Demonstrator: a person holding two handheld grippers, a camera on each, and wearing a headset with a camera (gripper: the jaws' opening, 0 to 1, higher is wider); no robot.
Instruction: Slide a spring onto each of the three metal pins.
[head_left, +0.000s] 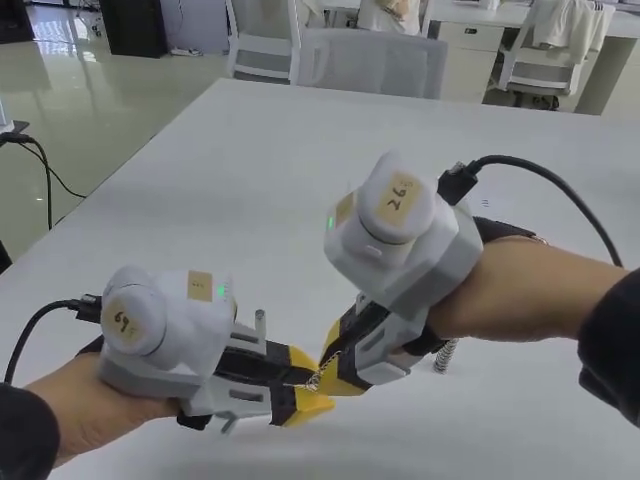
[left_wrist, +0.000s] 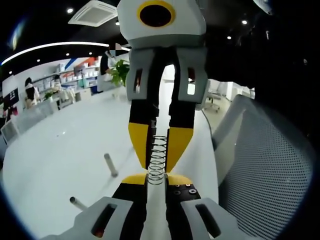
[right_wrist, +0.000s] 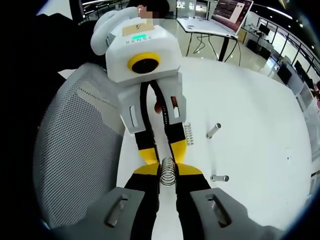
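A small wire spring (head_left: 314, 379) hangs between the two grippers, which meet tip to tip above the white table (head_left: 250, 180). My left gripper (head_left: 305, 388) comes from the lower left and my right gripper (head_left: 330, 370) from the right. In the left gripper view the spring (left_wrist: 157, 160) runs from my left gripper (left_wrist: 156, 179) up into the right gripper (left_wrist: 159, 149); both sets of jaws are shut on it. From the right gripper (right_wrist: 168, 171) the spring (right_wrist: 168, 173) appears end-on. Metal pins (left_wrist: 111, 165) (left_wrist: 77, 203) (right_wrist: 213, 131) (right_wrist: 219, 178) stand on the table. A second spring (head_left: 443, 355) (right_wrist: 189, 134) lies loose.
A grey mesh chair back (left_wrist: 265, 165) (right_wrist: 80, 145) stands at the table's near edge. More chairs (head_left: 370, 60) and desks lie beyond the far edge. A black cable (head_left: 540, 175) loops from the right gripper over the forearm.
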